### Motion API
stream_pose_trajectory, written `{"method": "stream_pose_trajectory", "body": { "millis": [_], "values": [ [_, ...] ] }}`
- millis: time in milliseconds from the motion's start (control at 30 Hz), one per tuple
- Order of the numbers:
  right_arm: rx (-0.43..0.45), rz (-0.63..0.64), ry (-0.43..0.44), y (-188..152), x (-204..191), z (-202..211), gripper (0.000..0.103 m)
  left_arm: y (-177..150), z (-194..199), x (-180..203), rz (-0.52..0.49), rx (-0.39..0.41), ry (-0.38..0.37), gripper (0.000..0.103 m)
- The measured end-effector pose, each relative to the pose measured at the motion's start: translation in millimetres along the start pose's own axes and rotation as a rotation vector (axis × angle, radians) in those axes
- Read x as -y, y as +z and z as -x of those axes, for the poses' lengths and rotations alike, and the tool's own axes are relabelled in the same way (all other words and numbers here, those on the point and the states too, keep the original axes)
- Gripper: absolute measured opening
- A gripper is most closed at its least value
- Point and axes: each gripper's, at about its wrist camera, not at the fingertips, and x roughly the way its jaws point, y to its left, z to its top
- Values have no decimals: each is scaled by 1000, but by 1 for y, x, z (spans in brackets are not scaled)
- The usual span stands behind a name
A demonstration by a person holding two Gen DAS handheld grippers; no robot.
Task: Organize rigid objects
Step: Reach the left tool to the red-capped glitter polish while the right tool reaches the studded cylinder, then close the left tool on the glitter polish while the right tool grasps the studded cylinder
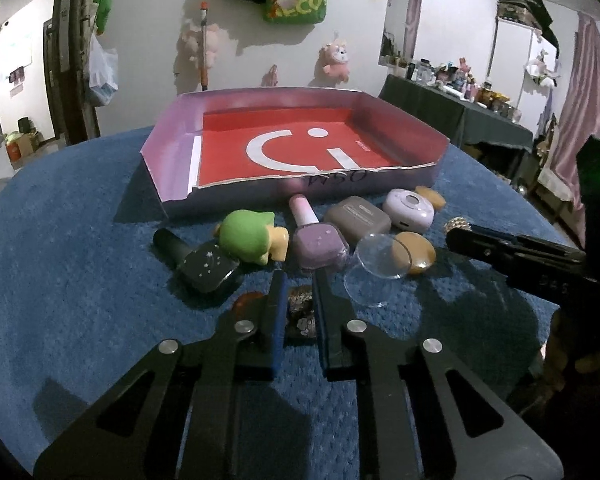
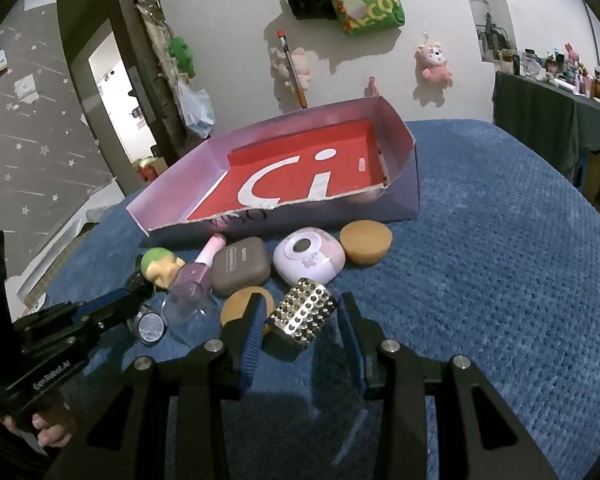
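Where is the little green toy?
In the left wrist view the green toy lies on the blue cloth, in front of the red tray, between the black bottle and the purple bottle.

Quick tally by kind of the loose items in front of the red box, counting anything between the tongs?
Nail polish bottles: 2
Small cases: 2
Tan round pucks: 2
Green toy: 1
Clear lid: 1
Studded block: 1
Glitter jar: 1
Total: 10
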Motion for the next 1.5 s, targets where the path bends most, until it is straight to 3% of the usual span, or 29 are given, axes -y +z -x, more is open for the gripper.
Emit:
{"method": "stream_pose_trajectory", "body": {
  "millis": [100,133,200,233,267,433,600,800,833,867,900,1033,1067,1500],
  "values": [
    [-18,13,-14,-7,0,-2,40,-4,2,0,-7,-1,2,23],
    [-26,16,-19,-9,1,-3,40,-6,2,-1,-6,-6,-10,31],
    [-41,17,-21,-12,1,-5,41,-8,3,-3,2,-3,-19,64],
    [-51,18,-16,-14,2,-6,42,-9,6,-4,10,13,-12,87],
    [-48,22,-19,-15,1,-5,45,-9,9,-5,13,35,-10,90],
    [-38,65,-60,-18,-4,-3,62,-6,5,-5,-25,40,31,90],
    [-37,88,-91,-17,-7,-6,64,-4,-14,-7,-44,-29,63,90],
    [-52,114,-113,-13,-8,-11,61,2,-23,-3,-48,-53,71,89],
    [-52,118,-120,-12,-8,-12,57,2,-24,-1,-57,-49,81,82],
    [-52,121,-123,-12,-8,-13,47,2,-24,3,-80,-37,99,64],
    [-51,128,-121,-12,-8,-13,35,2,-23,6,-102,-29,114,56],
    [-44,168,-110,-14,-12,-12,31,3,-20,9,-114,-17,111,42],
    [-41,171,-105,-14,-12,-11,31,4,-18,10,-114,-9,102,27],
    [-35,121,-72,-14,-3,-7,29,2,-13,9,-89,-18,48,28]
  ]
}}
